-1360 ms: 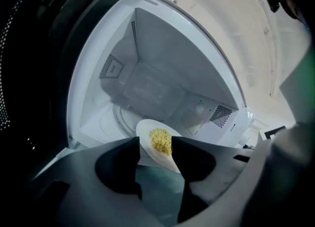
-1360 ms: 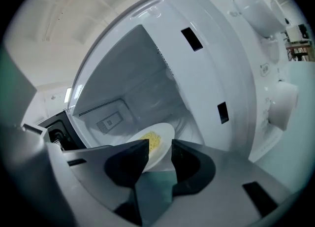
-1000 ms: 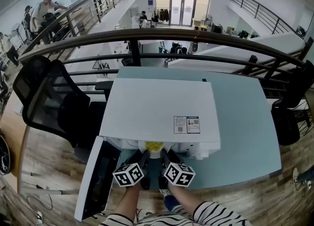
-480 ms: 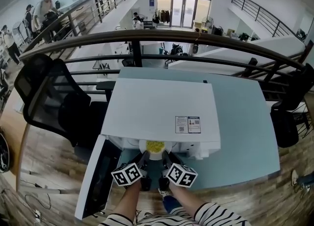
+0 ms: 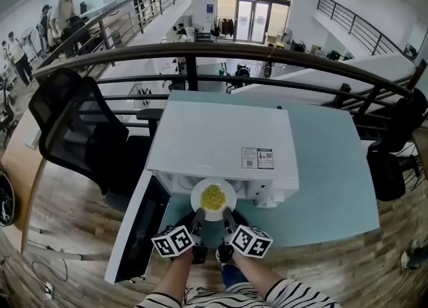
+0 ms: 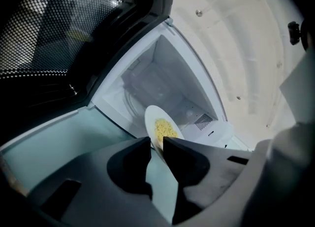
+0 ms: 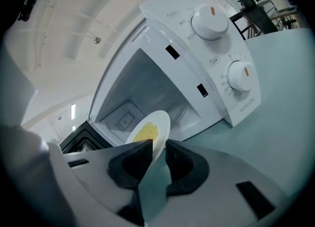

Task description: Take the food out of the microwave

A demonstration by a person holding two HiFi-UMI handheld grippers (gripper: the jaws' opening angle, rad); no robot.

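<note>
Plate [image 5: 198,201] — left tongs [image 6: 156,141], right tongs [image 7: 158,143] just closed, pinching its rim; microwave [image 5: 214,139] sticker [image 5: 257,158] unreadable.

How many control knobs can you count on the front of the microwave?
2. The upper knob sits near the top of the microwave control panel, and the lower knob is just beneath it. Only the right gripper view shows the panel; none appear hidden.

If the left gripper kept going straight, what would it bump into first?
The left gripper, jaws just closed further on the white plate of yellow food, points into the open microwave: probably its floor or back wall.
</note>
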